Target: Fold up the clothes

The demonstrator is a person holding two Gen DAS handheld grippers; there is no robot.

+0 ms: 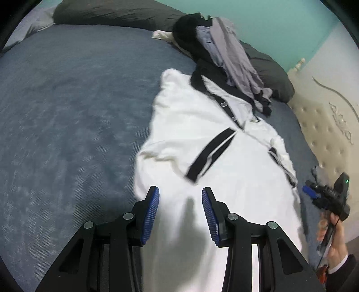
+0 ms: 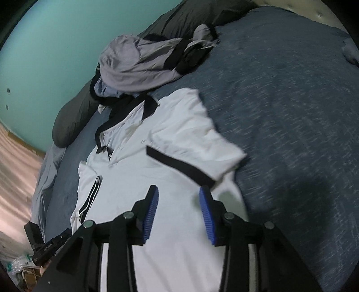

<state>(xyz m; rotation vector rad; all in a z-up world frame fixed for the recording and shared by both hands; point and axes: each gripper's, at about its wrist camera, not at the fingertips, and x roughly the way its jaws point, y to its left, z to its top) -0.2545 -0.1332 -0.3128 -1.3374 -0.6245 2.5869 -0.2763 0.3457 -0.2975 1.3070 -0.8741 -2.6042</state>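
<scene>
A white polo shirt (image 1: 202, 125) with a black collar and black sleeve bands lies spread on the blue bedspread (image 1: 67, 101). My left gripper (image 1: 180, 195) hovers over the shirt's lower body, jaws apart, with nothing pinched between its blue pads. At the right edge of the left wrist view a hand holds my right gripper (image 1: 310, 191) beside the shirt's side seam. In the right wrist view the same shirt (image 2: 170, 134) lies under my right gripper (image 2: 178, 195), which is open above the cloth near one black-banded sleeve (image 2: 179, 166).
A heap of lilac-grey and black garments (image 1: 228, 63) (image 2: 134, 67) sits beyond the shirt's collar. Dark grey pillows (image 1: 112, 13) line the far side. A cream tufted headboard (image 1: 325, 125) borders the bed at the right. Wide blue bedspread (image 2: 291, 112) lies beside the shirt.
</scene>
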